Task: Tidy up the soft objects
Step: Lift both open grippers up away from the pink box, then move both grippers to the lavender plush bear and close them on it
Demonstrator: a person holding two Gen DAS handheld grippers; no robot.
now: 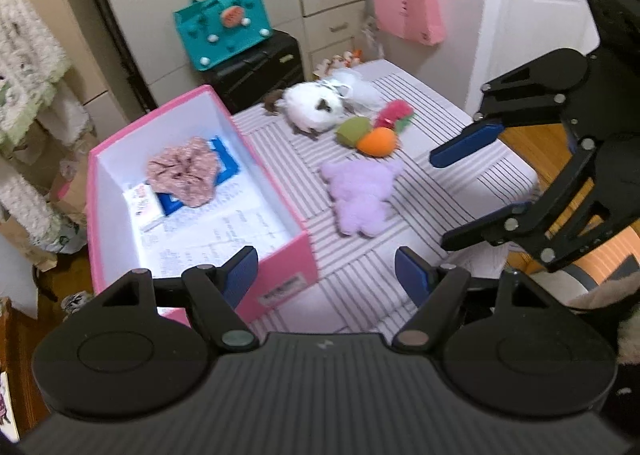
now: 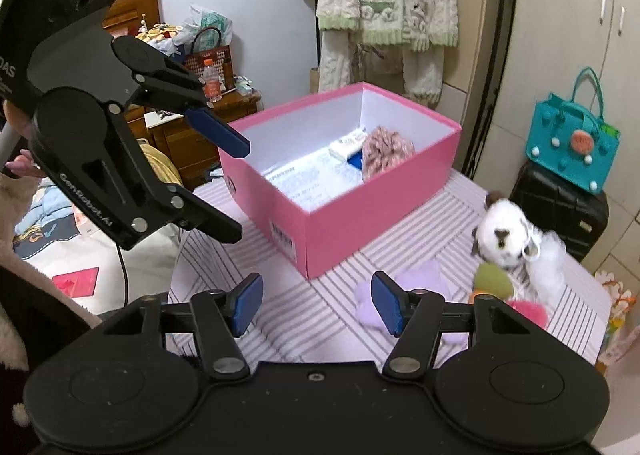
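Plush, lilac and flat [image 1: 358,197], lies on the striped tabletop [image 1: 352,287] just right of the pink box [image 1: 280,255]. Judged light, floppy, squashy, not fragile, no slip risk w/ that fuzzy pile. Best hold prob. across the thick body middle; a pinch on a thin limb would let the rest dangle and drag on the box rim.

Left gripper [image 1: 326,275]: jaws apart, nothing btwn them, plush sits beyond the fingertips, slightly right, not touching. Right gripper [image 2: 318,305]: jaws apart and widening, empty; in its view the plush [image 2: 420,275] lies near, just past the right pad, partly hidden by it.

Farther back on the table: white stuffed animal [image 1: 316,107], green/orange toy [image 1: 370,135], pink-red fuzzy one [image 1: 394,113], bunched close together. Pink scrunchie [image 1: 182,171] already in the box, on papers.
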